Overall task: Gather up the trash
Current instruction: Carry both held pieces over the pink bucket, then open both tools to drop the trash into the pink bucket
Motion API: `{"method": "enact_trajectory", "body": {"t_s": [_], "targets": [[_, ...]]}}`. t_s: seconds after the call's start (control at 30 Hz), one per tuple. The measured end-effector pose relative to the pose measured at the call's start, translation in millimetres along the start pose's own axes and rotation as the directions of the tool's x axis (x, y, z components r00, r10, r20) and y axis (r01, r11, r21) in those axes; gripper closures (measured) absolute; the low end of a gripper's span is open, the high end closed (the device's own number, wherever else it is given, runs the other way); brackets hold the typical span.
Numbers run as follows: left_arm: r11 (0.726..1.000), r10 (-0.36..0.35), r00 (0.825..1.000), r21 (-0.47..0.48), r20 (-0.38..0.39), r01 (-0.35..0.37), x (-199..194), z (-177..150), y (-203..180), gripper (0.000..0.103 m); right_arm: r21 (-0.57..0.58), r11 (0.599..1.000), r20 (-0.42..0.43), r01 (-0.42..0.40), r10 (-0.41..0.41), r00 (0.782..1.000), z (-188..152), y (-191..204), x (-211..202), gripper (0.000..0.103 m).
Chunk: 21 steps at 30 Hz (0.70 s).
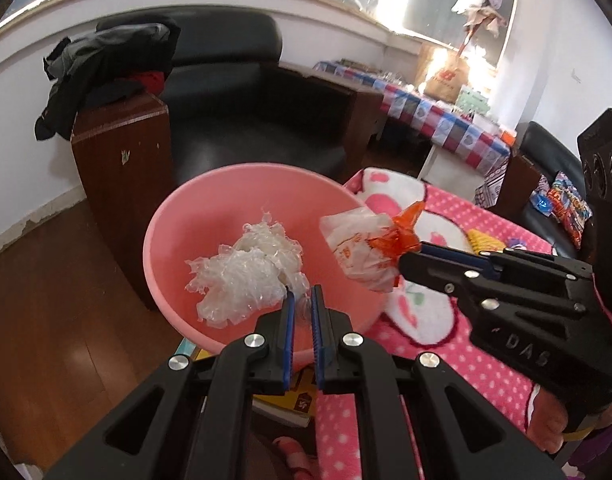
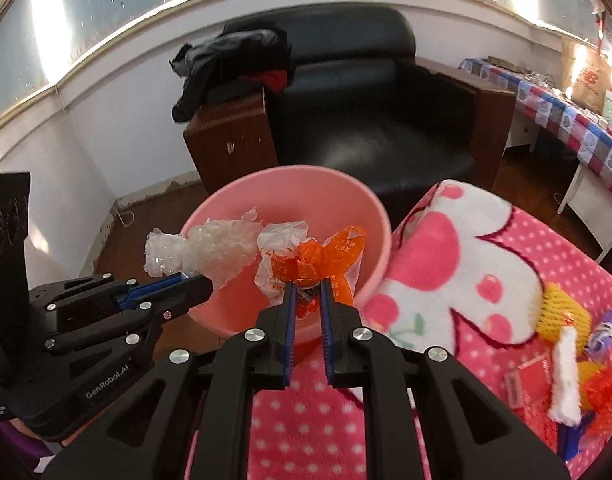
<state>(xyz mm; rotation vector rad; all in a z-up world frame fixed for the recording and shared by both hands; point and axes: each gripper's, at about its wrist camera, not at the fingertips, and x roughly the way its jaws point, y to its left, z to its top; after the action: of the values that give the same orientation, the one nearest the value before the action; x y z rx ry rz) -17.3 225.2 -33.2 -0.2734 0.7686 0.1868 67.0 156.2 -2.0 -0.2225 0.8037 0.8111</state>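
So we carry both loads over the pink basin (image 1: pixel 173 240), which waits at the blanket's (image 2: pixel 446 280) edge to catch rubbish: our left gripper (image 1: pixel 300 300) is clenched on the crumpled clear plastic (image 1: pixel 241 268) above the bowl, while our right gripper (image 2: pixel 306 294) pinches the orange-and-white bag (image 2: pixel 306 260) at its bunched neck; more scraps (image 2: pixel 566 360) lie farther right on the blanket

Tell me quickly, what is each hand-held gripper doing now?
Left hand-held gripper: closed on crumpled clear plastic.
Right hand-held gripper: closed on an orange-and-white wrapper.
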Motion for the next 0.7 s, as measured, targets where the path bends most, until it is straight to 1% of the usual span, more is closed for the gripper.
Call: {"method": "enact_trajectory", "body": {"t_s": [0.2, 0.43, 0.6, 0.63, 0.7], "targets": [[1.000, 0.012, 0.999, 0.000, -0.046, -0.012, 13.2, -2.5, 6.6, 0.096, -0.011, 1.000, -0.056, 0.002, -0.003, 0.998, -3.0, 3.3, 23.9, 0.091], [1.000, 0.020, 0.997, -0.011, -0.072, -0.020, 20.8, -4.3, 9.0, 0.095, -0.015, 1.000, -0.073, -0.007, 0.006, 0.997, -1.1, 7.0, 32.6, 0.091], [0.999, 0.022, 0.997, -0.025, -0.080, -0.024, 21.3, -5.5, 12.1, 0.094, 0.008, 1.000, -0.084, -0.016, 0.017, 0.996, -0.2, 1.0, 36.1, 0.090], [0.999, 0.021, 0.996, -0.028, -0.083, -0.023, 21.5, -5.8, 12.8, 0.093, 0.012, 1.000, -0.084, -0.019, 0.020, 0.996, -0.1, 0.0, 36.0, 0.090], [0.999, 0.027, 0.996, -0.033, -0.081, -0.030, 20.2, -6.4, 13.4, 0.087, 0.016, 1.000, -0.084, -0.025, 0.027, 0.996, -0.2, -0.4, 35.7, 0.090]]}}
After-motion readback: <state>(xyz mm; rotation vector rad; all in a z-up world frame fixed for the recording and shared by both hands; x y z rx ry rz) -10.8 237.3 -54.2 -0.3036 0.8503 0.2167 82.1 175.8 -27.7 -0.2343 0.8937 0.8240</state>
